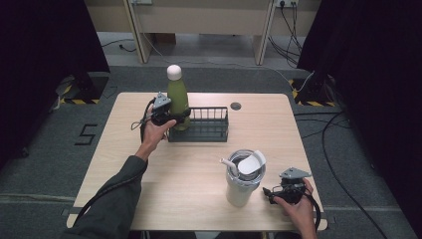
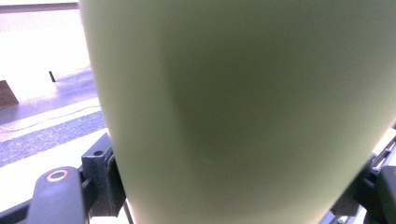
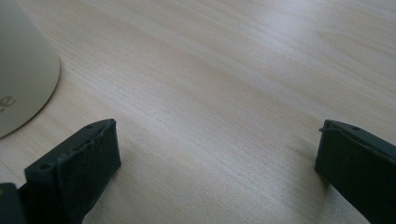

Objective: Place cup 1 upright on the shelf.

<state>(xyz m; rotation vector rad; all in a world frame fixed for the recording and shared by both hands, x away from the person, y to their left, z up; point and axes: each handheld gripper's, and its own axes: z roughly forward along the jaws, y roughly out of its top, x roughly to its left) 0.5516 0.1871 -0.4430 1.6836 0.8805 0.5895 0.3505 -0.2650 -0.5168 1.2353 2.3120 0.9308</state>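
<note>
A tall green bottle (image 1: pixel 177 96) with a white cap stands upright at the left end of a black wire rack (image 1: pixel 208 125). My left gripper (image 1: pixel 178 117) is shut on the bottle's lower body from the left. In the left gripper view the green bottle (image 2: pixel 243 102) sits close between both jaws. A white tumbler (image 1: pixel 242 180) with a lid and straw stands at the front right of the table. Just right of it, my right gripper (image 1: pixel 271 193) is held low and open. In the right gripper view, the right gripper (image 3: pixel 217 163) has bare tabletop between its fingers and the tumbler (image 3: pixel 23 70) to the left.
The light wooden table (image 1: pixel 199 199) has a round cable hole (image 1: pixel 236 106) behind the rack. Black curtains flank both sides. Cables run over the grey floor (image 1: pixel 348 164) on the right, and desk legs stand beyond the far edge.
</note>
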